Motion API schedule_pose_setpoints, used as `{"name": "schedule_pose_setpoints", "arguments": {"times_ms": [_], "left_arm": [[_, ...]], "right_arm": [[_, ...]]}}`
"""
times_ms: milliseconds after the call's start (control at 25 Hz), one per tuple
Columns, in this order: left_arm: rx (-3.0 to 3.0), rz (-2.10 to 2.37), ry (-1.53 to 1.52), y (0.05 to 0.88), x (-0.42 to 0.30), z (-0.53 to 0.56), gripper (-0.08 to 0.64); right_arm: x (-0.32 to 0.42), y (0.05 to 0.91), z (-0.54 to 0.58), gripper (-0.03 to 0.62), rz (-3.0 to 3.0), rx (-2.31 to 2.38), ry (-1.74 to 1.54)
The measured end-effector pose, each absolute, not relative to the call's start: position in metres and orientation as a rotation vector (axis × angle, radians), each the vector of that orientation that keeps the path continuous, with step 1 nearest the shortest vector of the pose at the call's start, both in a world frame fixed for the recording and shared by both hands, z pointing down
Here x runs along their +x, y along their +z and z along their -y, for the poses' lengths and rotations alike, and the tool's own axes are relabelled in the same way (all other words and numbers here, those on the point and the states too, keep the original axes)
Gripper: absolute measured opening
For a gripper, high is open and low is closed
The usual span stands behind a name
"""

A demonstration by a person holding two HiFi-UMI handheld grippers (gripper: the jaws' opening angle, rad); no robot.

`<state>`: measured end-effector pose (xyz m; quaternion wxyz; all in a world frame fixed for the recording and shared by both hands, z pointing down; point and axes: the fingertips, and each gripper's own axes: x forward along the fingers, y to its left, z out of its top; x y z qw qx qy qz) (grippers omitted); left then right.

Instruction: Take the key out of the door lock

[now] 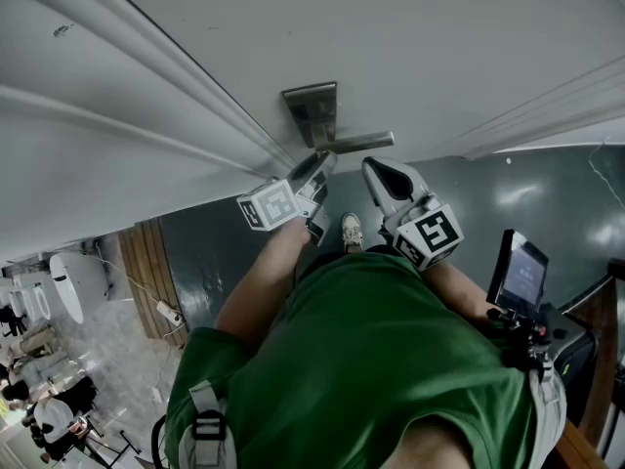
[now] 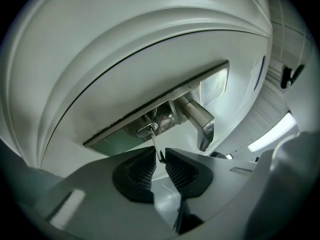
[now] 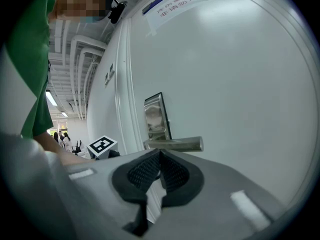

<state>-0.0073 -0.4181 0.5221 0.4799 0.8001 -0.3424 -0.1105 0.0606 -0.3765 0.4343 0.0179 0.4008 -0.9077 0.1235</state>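
A thin silver key point(image 2: 156, 145) sticks out of the lock cylinder point(image 2: 148, 129) in the metal plate point(image 1: 311, 111) on the white door, beside the lever handle point(image 2: 197, 118). My left gripper point(image 2: 160, 153) has its tips around the key's outer end, and the ribbed pads point(image 2: 142, 170) touch it on both sides. In the head view the left gripper point(image 1: 317, 169) reaches up under the handle point(image 1: 356, 144). My right gripper point(image 1: 376, 169) is to its right, apart from the key. In the right gripper view it point(image 3: 160, 156) is shut and empty, just below the handle point(image 3: 175, 144).
The white door point(image 1: 391, 37) fills the view ahead, with a paper sign point(image 3: 170, 4) high on it. A screen on a stand point(image 1: 522, 272) is at the right over dark floor. Several people point(image 1: 39, 399) are far off at the left.
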Motion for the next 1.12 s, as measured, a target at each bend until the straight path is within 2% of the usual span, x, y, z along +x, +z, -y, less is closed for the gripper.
{"name": "schedule_pose_setpoints", "arguments": {"times_ms": [440, 720, 1120], "left_arm": [[1.825, 0.71, -0.395, 0.517, -0.005, 0.412, 0.046], [1.809, 0.688, -0.418, 0.516, -0.005, 0.411, 0.043], [1.728, 0.639, -0.468, 0.518, -0.006, 0.409, 0.035]], "right_arm": [[0.058, 0.431, 0.379, 0.003, 2.82, 1.245, 0.364], [0.053, 0.416, 0.375, 0.005, 2.814, 1.197, 0.158], [0.052, 0.408, 0.377, 0.114, 2.628, 1.06, -0.347]]}}
